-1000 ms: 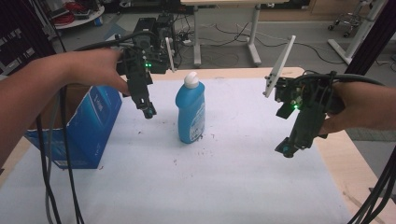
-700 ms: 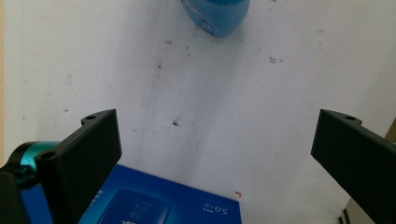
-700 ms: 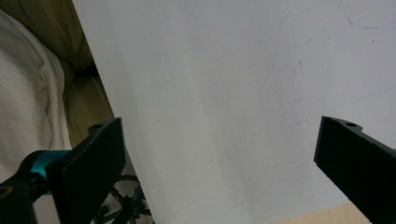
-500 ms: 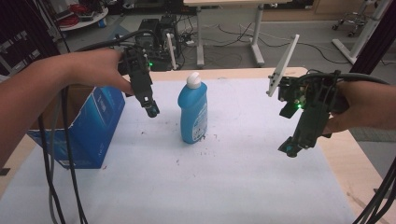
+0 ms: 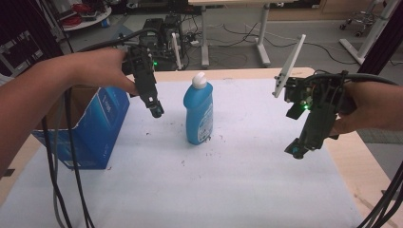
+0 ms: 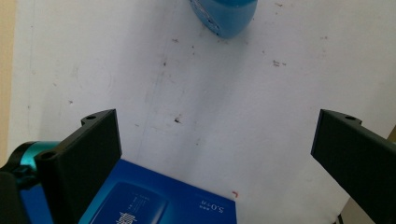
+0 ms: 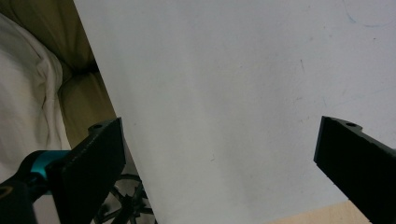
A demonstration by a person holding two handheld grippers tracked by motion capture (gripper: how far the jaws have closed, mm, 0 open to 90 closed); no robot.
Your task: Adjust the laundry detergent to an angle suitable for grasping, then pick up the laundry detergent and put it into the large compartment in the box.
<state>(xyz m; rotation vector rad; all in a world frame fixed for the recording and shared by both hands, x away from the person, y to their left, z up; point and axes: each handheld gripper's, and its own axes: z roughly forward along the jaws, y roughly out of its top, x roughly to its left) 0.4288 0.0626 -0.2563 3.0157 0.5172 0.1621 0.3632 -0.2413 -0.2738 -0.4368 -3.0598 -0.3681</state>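
Both tongs, left (image 5: 157, 112) and right (image 5: 295, 153), are held wide open (nothing gripped) flanking the frame-centre bottle (image 5: 198, 110), seemingly readied for grasping.

A blue bottle (image 5: 198, 111) with a white cap stands upright just right of my left gripper (image 5: 157, 110), untouched, well left of my right gripper (image 5: 295, 152).

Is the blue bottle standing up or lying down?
Standing up: the blue bottle rests on its base, white cap on top.
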